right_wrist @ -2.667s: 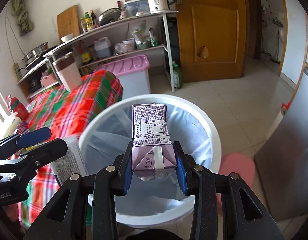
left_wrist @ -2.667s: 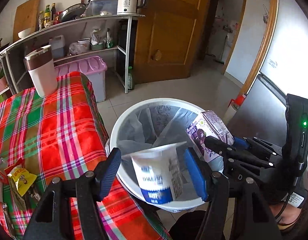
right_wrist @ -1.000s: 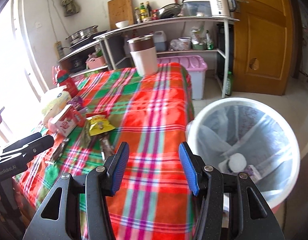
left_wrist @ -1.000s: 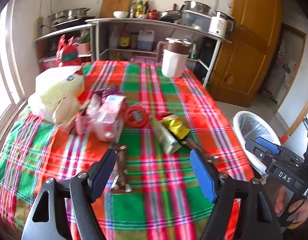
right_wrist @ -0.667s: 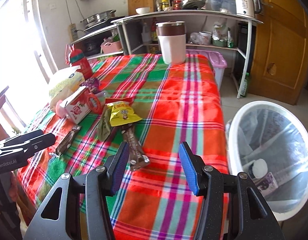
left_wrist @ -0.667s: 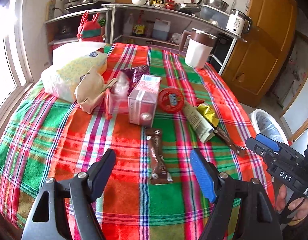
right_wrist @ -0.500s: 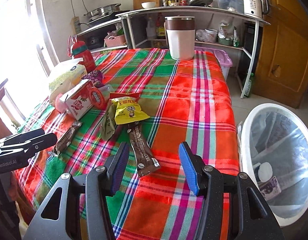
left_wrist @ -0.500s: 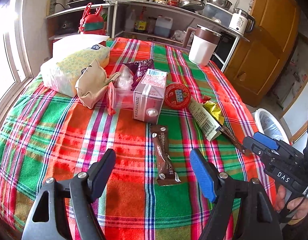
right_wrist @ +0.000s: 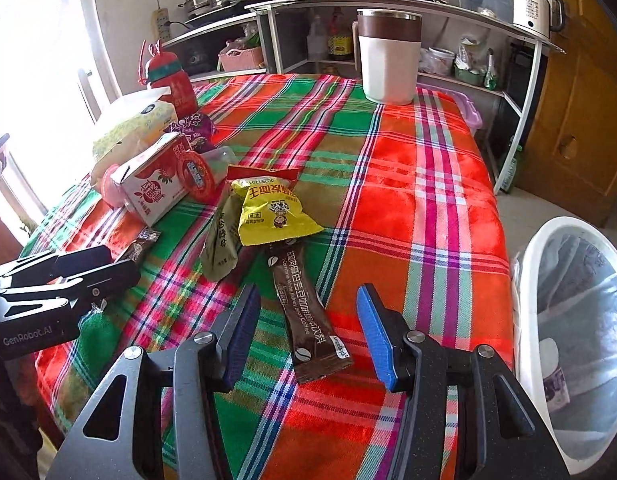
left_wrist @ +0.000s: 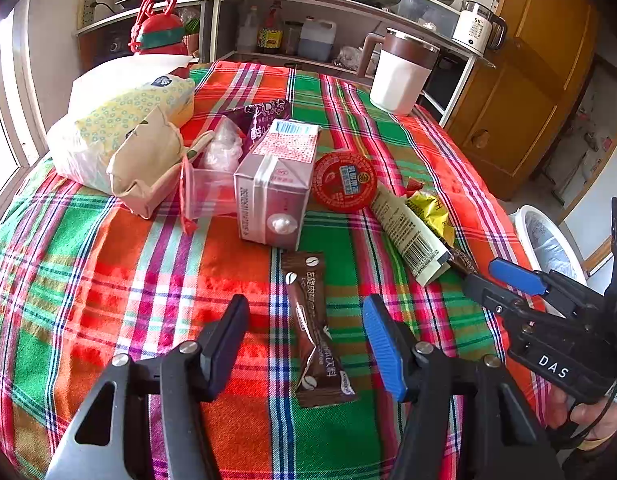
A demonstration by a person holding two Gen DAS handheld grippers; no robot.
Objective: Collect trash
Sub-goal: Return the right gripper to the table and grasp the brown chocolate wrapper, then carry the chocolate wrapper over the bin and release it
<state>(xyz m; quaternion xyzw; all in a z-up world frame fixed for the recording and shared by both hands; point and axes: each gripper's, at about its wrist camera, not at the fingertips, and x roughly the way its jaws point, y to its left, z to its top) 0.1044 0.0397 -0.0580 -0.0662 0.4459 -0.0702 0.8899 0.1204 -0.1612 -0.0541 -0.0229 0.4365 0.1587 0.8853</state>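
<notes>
Trash lies on a red and green plaid table. A brown coffee stick wrapper [left_wrist: 314, 328] lies flat between the fingers of my left gripper [left_wrist: 306, 340]. The jaws are closing and the pads stand clear of it on both sides. A second brown coffee stick [right_wrist: 308, 312] lies between the fingers of my right gripper [right_wrist: 308, 330], which is open and not touching it. Behind it are a yellow snack packet [right_wrist: 274, 208] and a beige wrapper [left_wrist: 408, 236]. My left gripper [right_wrist: 88, 268] shows at the left of the right wrist view.
A pink milk carton [left_wrist: 272, 188], a red round lid [left_wrist: 344, 182], a tissue pack [left_wrist: 120, 120] and a red bottle [left_wrist: 158, 36] crowd the far left. A white mug [right_wrist: 388, 56] stands at the back. The lined white bin [right_wrist: 522, 272] sits off the table's right edge.
Both grippers left the bin, where the cup and purple carton dropped, and swung over the table. Each has lowered around a coffee stick. The left jaws have narrowed.
</notes>
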